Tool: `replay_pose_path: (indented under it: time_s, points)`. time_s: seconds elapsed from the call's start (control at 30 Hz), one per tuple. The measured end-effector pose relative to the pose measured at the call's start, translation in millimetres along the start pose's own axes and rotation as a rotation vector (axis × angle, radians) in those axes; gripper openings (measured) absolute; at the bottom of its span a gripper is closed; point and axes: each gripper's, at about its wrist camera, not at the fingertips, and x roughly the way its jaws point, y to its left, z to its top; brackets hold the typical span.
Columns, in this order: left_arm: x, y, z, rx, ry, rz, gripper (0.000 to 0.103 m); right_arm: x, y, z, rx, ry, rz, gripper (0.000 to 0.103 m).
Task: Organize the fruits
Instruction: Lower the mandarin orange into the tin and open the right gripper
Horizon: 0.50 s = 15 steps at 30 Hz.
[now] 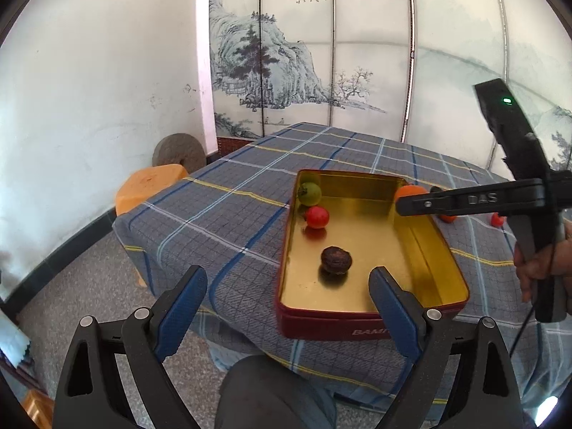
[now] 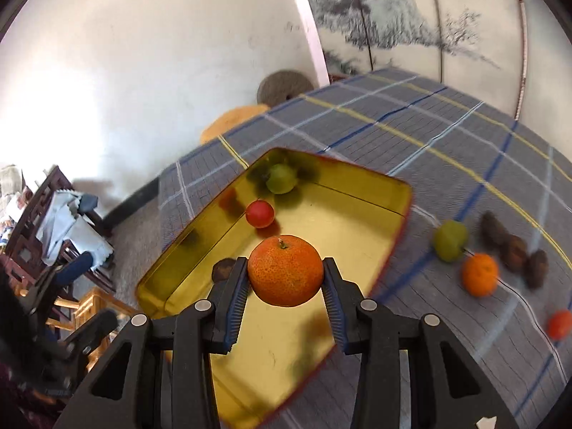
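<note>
A gold-lined red tin (image 1: 447, 271) (image 2: 357, 182) sits on the plaid table. It holds a green fruit (image 1: 309, 193) (image 2: 281, 178), a red fruit (image 1: 317, 217) (image 2: 260, 213) and a dark brown fruit (image 1: 336, 258) (image 2: 222, 270). My right gripper (image 2: 286, 271) is shut on an orange tangerine (image 2: 285, 270) (image 1: 411, 190) and holds it above the tin. My left gripper (image 1: 287, 282) is open and empty, at the tin's near end.
On the cloth to the right of the tin lie a green fruit (image 2: 449, 240), a tangerine (image 2: 479, 274), several dark brown fruits (image 2: 513, 252) and a small red fruit (image 2: 560, 324). An orange stool (image 1: 150, 183) and a stone wheel (image 1: 178, 150) stand beyond the table's left edge.
</note>
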Motion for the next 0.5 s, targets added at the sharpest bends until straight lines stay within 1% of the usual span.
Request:
replay_pose_path:
  time_s: [0.1, 0.2, 0.4, 0.5]
  points:
    - [3, 5, -1, -0.002, 0.015, 0.007, 0.092, 25, 1, 9, 0.001, 0.056, -0.018, 0.038]
    - [6, 6, -2, 0.003, 0.030, 0.009, 0.092, 39, 1, 14, 0.005, 0.087, -0.041, 0.038]
    - [11, 6, -5, 0.018, 0.053, 0.010, 0.092, 57, 8, 22, 0.015, 0.119, -0.058, 0.038]
    - [9, 5, -6, 0.025, 0.053, 0.013, 0.092, 58, 12, 25, 0.027, 0.103, -0.059, 0.040]
